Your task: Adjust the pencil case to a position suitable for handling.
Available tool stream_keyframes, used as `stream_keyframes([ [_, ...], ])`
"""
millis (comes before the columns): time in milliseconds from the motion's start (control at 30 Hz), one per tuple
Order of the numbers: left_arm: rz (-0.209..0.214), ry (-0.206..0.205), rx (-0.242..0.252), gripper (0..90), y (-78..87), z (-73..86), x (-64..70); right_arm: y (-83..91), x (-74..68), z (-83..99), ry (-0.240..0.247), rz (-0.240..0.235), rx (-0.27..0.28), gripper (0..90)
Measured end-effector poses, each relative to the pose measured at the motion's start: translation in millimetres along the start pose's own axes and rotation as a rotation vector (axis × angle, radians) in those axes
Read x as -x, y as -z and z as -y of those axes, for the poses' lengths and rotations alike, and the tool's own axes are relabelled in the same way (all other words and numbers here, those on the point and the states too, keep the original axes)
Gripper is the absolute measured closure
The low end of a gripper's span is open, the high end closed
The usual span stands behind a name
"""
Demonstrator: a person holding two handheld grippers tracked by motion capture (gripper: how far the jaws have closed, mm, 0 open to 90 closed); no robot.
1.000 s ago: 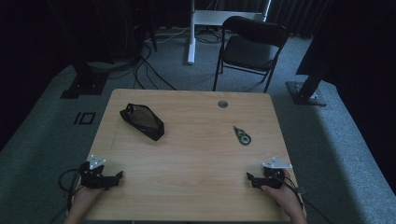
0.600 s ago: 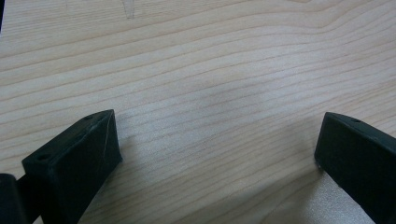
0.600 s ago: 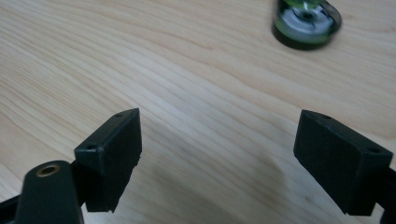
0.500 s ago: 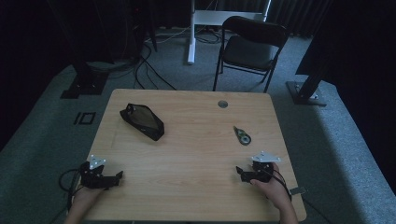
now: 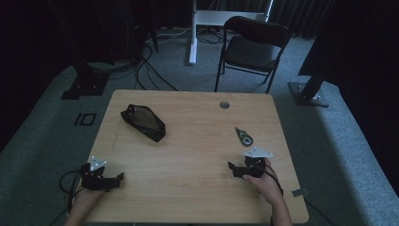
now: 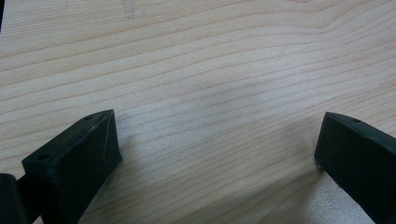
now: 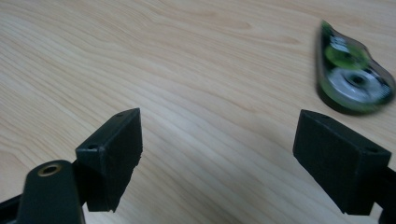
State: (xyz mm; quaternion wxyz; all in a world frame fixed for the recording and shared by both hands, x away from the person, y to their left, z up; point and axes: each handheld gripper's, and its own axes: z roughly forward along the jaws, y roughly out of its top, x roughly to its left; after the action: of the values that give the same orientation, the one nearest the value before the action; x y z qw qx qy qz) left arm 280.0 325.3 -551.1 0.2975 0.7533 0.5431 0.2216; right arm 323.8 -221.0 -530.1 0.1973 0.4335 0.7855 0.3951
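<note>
Right gripper moved off the table's near right corner, travelling left and forward across the wood over the last second. It ended nearer the green correction-tape dispenser, which lay just ahead of it. Right hand and forearm reached further onto the tabletop with it. In the right gripper view the dispenser sat beyond the right jaw, jaws spread wide.

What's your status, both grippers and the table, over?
Left gripper open, empty, low on the table. Right gripper open, empty, near the green tape dispenser. Black pouch far left, untouched. Nothing in between.
</note>
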Motion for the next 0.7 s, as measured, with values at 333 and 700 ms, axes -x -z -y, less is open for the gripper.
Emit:
stream_keyframes([
  [333,0.003,-0.002,0.000,0.1,-0.1,-0.1,-0.3,-16.6,-15.0,-12.3,0.000,-0.029,0.009,15.3],
  [700,0.003,-0.002,0.000,0.1,-0.1,-0.1,-0.3,-31.3,-32.2,-28.3,0.012,-0.054,0.042,15.4],
])
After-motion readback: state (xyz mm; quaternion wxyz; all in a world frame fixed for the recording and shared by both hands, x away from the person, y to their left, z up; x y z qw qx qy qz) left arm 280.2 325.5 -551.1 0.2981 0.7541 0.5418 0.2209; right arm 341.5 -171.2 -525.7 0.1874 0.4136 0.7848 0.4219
